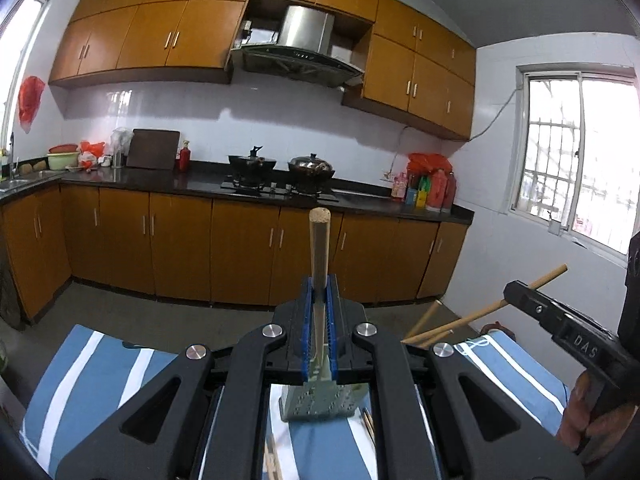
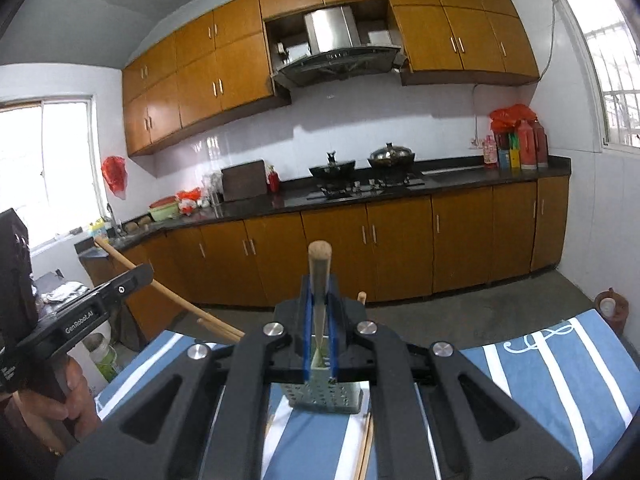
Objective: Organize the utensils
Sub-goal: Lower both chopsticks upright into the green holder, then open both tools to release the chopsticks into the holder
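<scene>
My left gripper [image 1: 319, 300] is shut on a wooden chopstick [image 1: 319, 248] that stands upright between the blue pads, its lower end over a grey-green perforated utensil holder [image 1: 318, 402] on the blue striped cloth. My right gripper [image 2: 319, 300] is shut on another wooden chopstick [image 2: 319, 272], also upright above the same holder [image 2: 324, 394]. In the left wrist view the right gripper [image 1: 516, 290] shows at the right with its chopstick [image 1: 548, 276]. In the right wrist view the left gripper [image 2: 140, 274] shows at the left with its chopstick [image 2: 168, 296].
More chopsticks [image 1: 428, 326] lean out behind the holder, and loose ones [image 2: 366, 448] lie on the blue striped cloth [image 2: 560, 364]. Behind is a kitchen counter [image 1: 200, 184] with two woks on a stove [image 1: 280, 190], orange cabinets and windows.
</scene>
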A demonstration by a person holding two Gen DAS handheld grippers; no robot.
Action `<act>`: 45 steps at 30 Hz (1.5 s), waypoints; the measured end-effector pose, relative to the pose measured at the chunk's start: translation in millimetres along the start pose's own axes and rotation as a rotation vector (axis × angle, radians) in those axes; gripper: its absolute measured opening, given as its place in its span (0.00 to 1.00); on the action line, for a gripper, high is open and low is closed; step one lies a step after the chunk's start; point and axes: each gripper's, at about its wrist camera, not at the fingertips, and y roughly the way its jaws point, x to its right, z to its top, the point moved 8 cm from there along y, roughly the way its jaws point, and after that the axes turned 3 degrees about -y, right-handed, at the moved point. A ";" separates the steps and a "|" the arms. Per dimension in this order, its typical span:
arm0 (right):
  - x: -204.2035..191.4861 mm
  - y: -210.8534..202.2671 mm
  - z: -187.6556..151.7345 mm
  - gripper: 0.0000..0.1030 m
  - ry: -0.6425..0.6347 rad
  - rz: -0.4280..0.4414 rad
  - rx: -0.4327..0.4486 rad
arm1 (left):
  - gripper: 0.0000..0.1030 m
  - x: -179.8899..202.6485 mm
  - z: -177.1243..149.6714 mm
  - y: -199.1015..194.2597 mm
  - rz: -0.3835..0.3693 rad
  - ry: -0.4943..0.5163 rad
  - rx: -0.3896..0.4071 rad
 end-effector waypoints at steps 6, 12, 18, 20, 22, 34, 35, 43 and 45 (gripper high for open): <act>6.8 52.1 -9.3 0.08 0.023 -0.004 -0.116 | 0.07 -5.8 -16.3 43.3 0.025 -0.016 -0.077; 9.8 84.6 -28.8 0.08 0.034 -0.004 -0.191 | 0.07 -12.1 -37.1 64.4 0.036 -0.018 -0.146; 10.1 99.6 -38.2 0.09 0.030 -0.019 -0.218 | 0.07 -15.8 -50.2 75.3 0.044 -0.024 -0.193; 11.6 97.6 -38.3 0.12 0.034 -0.025 -0.209 | 0.08 -15.1 -49.4 74.0 0.044 -0.026 -0.188; 12.6 92.1 -35.2 0.21 0.036 -0.027 -0.192 | 0.18 -14.9 -46.8 70.6 0.045 -0.025 -0.181; 32.9 20.1 -40.2 0.29 0.047 -0.090 -0.087 | 0.29 -28.2 -29.0 16.2 0.053 -0.044 -0.088; 36.8 16.1 -45.3 0.29 0.051 -0.098 -0.090 | 0.29 -33.0 -33.2 8.5 0.064 -0.043 -0.087; 76.7 22.0 -165.7 0.29 0.125 -0.183 -0.328 | 0.29 -87.7 -128.7 -9.8 0.205 -0.032 -0.244; 76.5 30.1 -200.5 0.24 0.143 -0.169 -0.405 | 0.29 -96.7 -152.4 -9.1 0.228 -0.031 -0.296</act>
